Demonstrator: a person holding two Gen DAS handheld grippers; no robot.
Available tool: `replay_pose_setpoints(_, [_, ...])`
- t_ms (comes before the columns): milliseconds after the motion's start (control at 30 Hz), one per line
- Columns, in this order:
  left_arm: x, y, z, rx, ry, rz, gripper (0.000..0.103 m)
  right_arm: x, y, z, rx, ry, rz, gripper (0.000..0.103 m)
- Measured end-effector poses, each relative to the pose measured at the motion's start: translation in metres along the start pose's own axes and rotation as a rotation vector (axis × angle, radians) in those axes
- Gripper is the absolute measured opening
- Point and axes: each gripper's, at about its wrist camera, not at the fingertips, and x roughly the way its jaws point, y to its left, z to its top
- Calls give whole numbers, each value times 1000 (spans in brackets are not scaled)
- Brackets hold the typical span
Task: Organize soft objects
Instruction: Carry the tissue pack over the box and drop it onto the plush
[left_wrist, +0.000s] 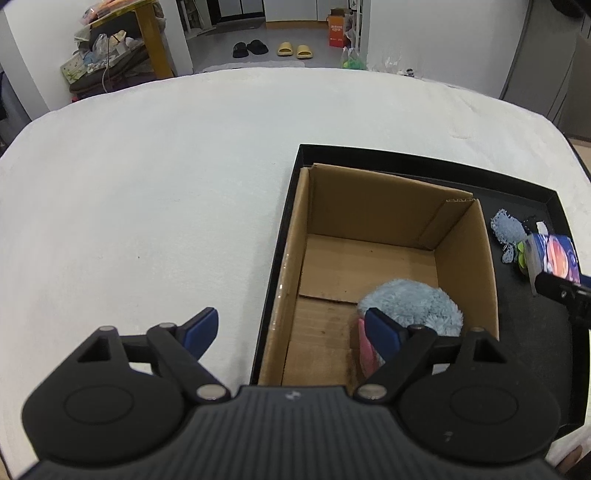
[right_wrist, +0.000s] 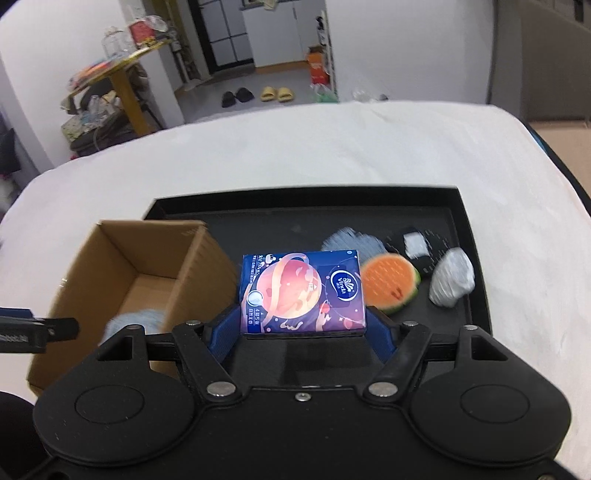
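Observation:
A cardboard box (left_wrist: 461, 258) stands open in a black tray (left_wrist: 291, 192) on a white-covered table. A fluffy light-blue item (left_wrist: 410, 299) and a pink item (left_wrist: 367, 350) lie in the box's near right corner. My left gripper (left_wrist: 291, 328) is open and empty over the box's near left edge. My right gripper (right_wrist: 303, 325) is shut on a blue tissue pack (right_wrist: 303, 291), held above the tray right of the box (right_wrist: 122, 273). The pack also shows in the left wrist view (left_wrist: 554, 256).
On the tray (right_wrist: 476, 258) right of the box lie a blue knitted piece (right_wrist: 351, 240), a watermelon-slice toy (right_wrist: 388, 280), a grey-white soft item (right_wrist: 452, 277) and a black item with a white patch (right_wrist: 417, 243). Clutter and slippers lie beyond the table.

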Motion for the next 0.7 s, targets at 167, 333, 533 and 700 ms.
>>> replay_pose_setpoints(167, [-2,9,-2,-10,-15,-21,79,-8,21,9,-49,-15,22,70])
replay_pose_setpoints(333, [1,18,-5,-33,-9,-48,69,-8,36,16,-75,-22,27,70])
replay_pose_setpoints(533, [4,29,-7,-57,-13,-77,56,-10,54,20,-107,-31,41,70])
replay_pose_setpoints(700, [6,35,-10,-77,-20,-108,44,-10,71,22,-131,-26,44,70])
